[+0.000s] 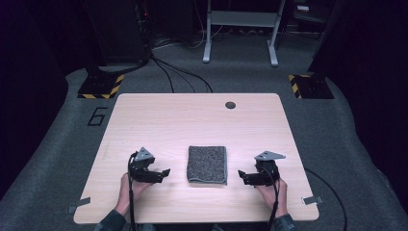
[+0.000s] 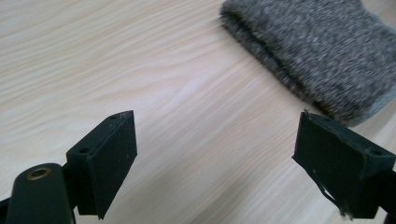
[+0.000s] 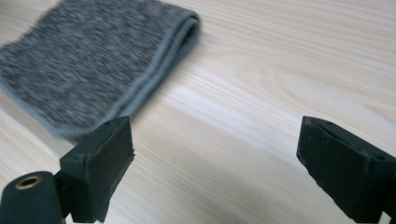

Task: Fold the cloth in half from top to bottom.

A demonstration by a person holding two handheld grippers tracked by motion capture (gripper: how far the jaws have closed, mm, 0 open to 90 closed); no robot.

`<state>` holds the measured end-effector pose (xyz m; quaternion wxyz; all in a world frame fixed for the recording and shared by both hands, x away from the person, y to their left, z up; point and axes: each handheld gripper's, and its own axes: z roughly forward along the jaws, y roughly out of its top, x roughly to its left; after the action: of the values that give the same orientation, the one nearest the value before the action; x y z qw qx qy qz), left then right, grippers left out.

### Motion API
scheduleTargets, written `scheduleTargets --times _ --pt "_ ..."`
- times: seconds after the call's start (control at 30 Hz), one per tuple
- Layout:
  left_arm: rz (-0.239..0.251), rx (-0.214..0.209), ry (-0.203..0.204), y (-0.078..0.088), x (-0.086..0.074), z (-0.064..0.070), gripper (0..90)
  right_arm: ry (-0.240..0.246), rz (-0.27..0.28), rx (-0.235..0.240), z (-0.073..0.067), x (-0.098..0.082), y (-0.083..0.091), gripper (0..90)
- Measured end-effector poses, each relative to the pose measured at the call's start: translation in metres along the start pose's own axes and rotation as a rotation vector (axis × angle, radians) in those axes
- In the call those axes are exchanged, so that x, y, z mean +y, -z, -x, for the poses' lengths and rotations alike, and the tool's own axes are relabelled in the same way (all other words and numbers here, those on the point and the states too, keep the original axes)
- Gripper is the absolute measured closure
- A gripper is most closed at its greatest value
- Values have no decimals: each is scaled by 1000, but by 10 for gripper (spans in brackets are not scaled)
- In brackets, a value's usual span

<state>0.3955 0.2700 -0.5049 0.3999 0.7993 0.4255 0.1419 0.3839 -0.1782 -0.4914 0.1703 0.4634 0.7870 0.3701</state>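
Observation:
A folded grey speckled cloth [image 1: 207,164] lies flat on the light wooden table [image 1: 192,120], near its front middle. My left gripper [image 1: 165,173] hovers a little to the cloth's left, jaws wide apart and empty, pointing toward it. My right gripper [image 1: 241,175] mirrors it on the cloth's right, also open with nothing between its jaws. In the left gripper view the cloth [image 2: 322,51] sits at the upper right, beyond the gripper [image 2: 217,158]. In the right gripper view the cloth [image 3: 93,60] lies at the upper left, clear of the gripper [image 3: 215,163].
A dark round cable hole [image 1: 230,105] is set in the table's far edge. Two small metal clips [image 1: 78,205] [image 1: 312,200] sit at the front corners. Beyond the table are cables, hazard-striped stand bases [image 1: 101,86] and a grey frame [image 1: 240,29] on the carpet.

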Motion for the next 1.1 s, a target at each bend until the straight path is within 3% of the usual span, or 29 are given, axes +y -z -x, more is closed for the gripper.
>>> scheduleTargets --times 0.27,0.33,0.47,0.67,0.83,0.87,1.03,1.1 --pt "-12 95 57 18 -22 -25 128 -67 -8 -91 34 -30 19 111" --pt "-18 118 74 22 -28 -30 127 -73 -13 -100 37 -32 20 111" --pt "-29 166 97 27 -39 -41 126 -119 -15 -150 58 -47 28 113" --pt "-27 196 108 29 -45 -48 122 -152 -16 -183 75 -57 31 115" --pt "-30 225 100 30 -48 -50 124 -156 -12 -206 84 -63 30 115" --pt "-11 251 86 29 -50 -51 126 -140 -2 -217 86 -65 30 115" --pt "-4 267 99 30 -51 -52 126 -126 -2 -241 83 -66 28 107" --pt "-22 271 87 30 -51 -51 125 -120 2 -239 83 -67 28 106"
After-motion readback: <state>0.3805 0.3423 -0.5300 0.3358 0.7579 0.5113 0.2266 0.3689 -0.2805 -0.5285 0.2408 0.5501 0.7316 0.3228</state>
